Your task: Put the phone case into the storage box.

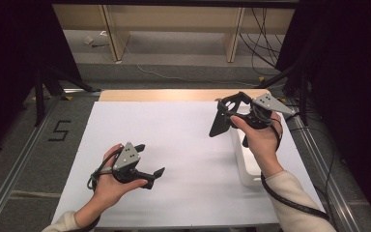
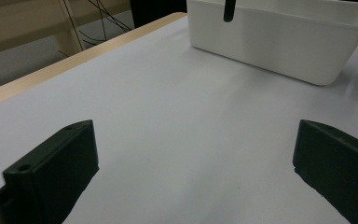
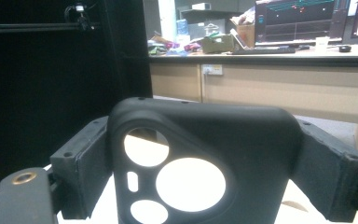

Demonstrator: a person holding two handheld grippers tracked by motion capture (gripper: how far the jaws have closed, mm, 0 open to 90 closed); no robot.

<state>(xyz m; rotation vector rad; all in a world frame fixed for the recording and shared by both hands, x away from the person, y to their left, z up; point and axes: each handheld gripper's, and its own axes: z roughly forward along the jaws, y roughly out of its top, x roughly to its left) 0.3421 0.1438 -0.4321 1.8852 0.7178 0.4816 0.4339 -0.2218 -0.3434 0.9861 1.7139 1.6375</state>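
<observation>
A black phone case (image 3: 242, 140) with round camera cutouts stands between the jaws of my right gripper (image 3: 208, 161), which press on its two side edges. In the high view the right gripper (image 1: 228, 107) holds the phone case (image 1: 219, 123) in the air at the far right, just beyond a white bin (image 1: 245, 162). Low over the near left of the white table sheet (image 1: 183, 145), my left gripper (image 1: 150, 159) has its jaws wide apart. The left gripper view shows nothing between the left gripper's (image 2: 193, 163) jaws but bare sheet, and the white bin (image 2: 270, 44) ahead.
A bare wooden strip (image 1: 174, 94) runs along the table's far edge. Black stands and dark curtains flank both sides, and metal rails (image 1: 19, 159) border the table. Cables lie on the floor beyond. A thin dark part (image 2: 228, 10) hangs over the bin.
</observation>
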